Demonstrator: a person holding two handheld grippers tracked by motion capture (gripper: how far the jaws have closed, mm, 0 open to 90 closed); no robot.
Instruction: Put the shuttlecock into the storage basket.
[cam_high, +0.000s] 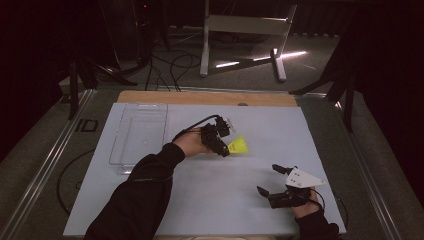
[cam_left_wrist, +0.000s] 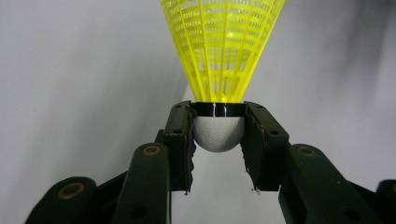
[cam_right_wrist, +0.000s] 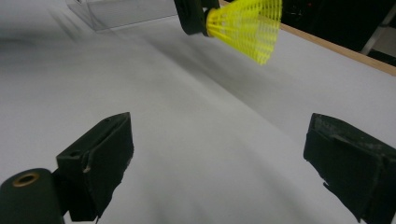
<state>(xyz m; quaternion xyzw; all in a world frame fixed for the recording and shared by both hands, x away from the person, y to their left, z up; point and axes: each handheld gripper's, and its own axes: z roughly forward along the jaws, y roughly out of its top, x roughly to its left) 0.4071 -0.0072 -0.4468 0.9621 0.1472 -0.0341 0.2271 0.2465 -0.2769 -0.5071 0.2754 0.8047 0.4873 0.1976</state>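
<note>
A yellow shuttlecock (cam_high: 238, 145) with a white cork base (cam_left_wrist: 218, 134) hangs above the white table, held by my left gripper (cam_high: 223, 147). Its jaws are shut on the cork, and the yellow skirt (cam_left_wrist: 223, 46) fans out ahead of them. From the right gripper view the shuttlecock (cam_right_wrist: 247, 25) is at the top, lifted off the table. My right gripper (cam_high: 267, 180) rests near the table's front right with its jaws wide open and nothing between them (cam_right_wrist: 219, 154).
A clear plastic tray (cam_high: 140, 135) lies at the table's left, with its corner (cam_right_wrist: 121, 11) at the top of the right gripper view. A wooden strip (cam_high: 207, 98) runs along the far edge. A white stand (cam_high: 245, 37) and cables lie on the floor beyond.
</note>
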